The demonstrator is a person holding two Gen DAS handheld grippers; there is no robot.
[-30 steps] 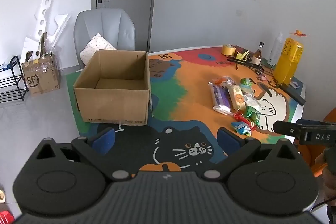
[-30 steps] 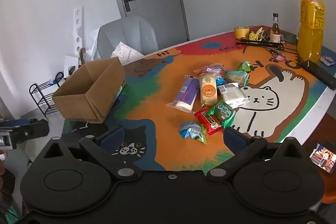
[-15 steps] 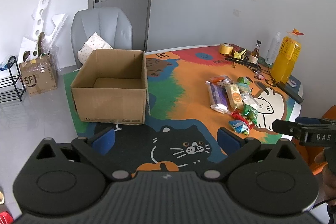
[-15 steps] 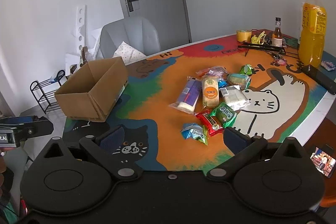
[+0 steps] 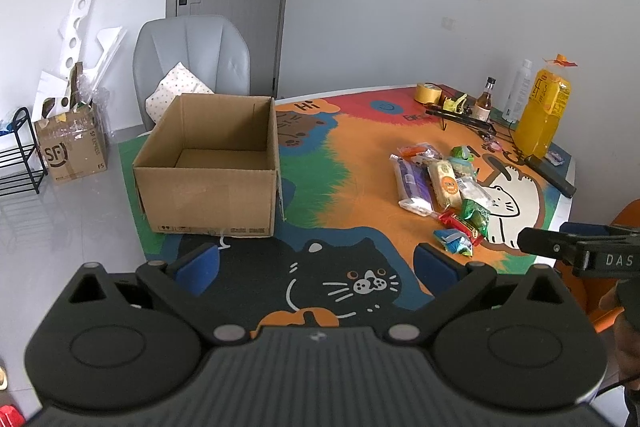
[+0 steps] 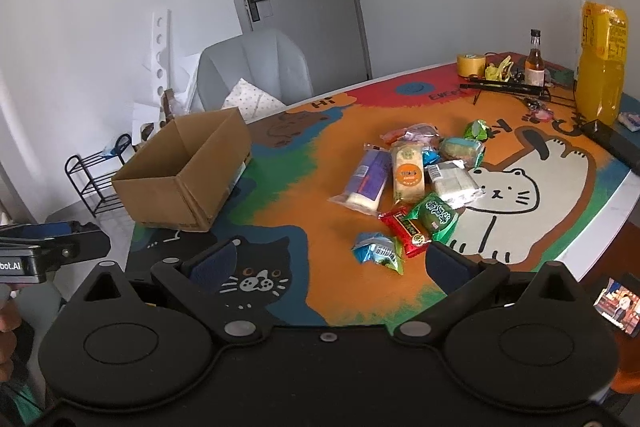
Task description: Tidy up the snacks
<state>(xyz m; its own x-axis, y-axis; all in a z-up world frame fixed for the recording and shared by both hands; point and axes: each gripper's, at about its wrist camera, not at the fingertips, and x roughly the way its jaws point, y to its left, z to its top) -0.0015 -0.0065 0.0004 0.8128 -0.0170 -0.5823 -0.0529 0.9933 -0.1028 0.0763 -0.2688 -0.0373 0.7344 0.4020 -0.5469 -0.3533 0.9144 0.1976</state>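
An empty brown cardboard box (image 5: 208,163) (image 6: 188,179) stands open on the left part of the colourful table mat. Several wrapped snacks lie in a pile (image 5: 440,187) (image 6: 412,183) on the orange area, among them a purple pack (image 6: 366,181), a green pack (image 6: 434,217), a red bar (image 6: 408,231) and a blue pack (image 6: 378,253). My left gripper (image 5: 316,263) hovers open over the black cat print, in front of the box. My right gripper (image 6: 328,261) hangs open just short of the blue pack. Neither holds anything.
A tall orange juice bottle (image 6: 602,67), a small brown bottle (image 6: 535,61), a tape roll (image 6: 471,63) and a black remote (image 6: 612,143) stand at the table's far right. A grey chair (image 5: 192,63) is behind the box. A shoe rack (image 5: 18,155) and carton (image 5: 72,151) are on the floor.
Both grippers have pulled back and risen slightly, so the box and snacks look a little smaller and farther. Nothing on the table has moved.
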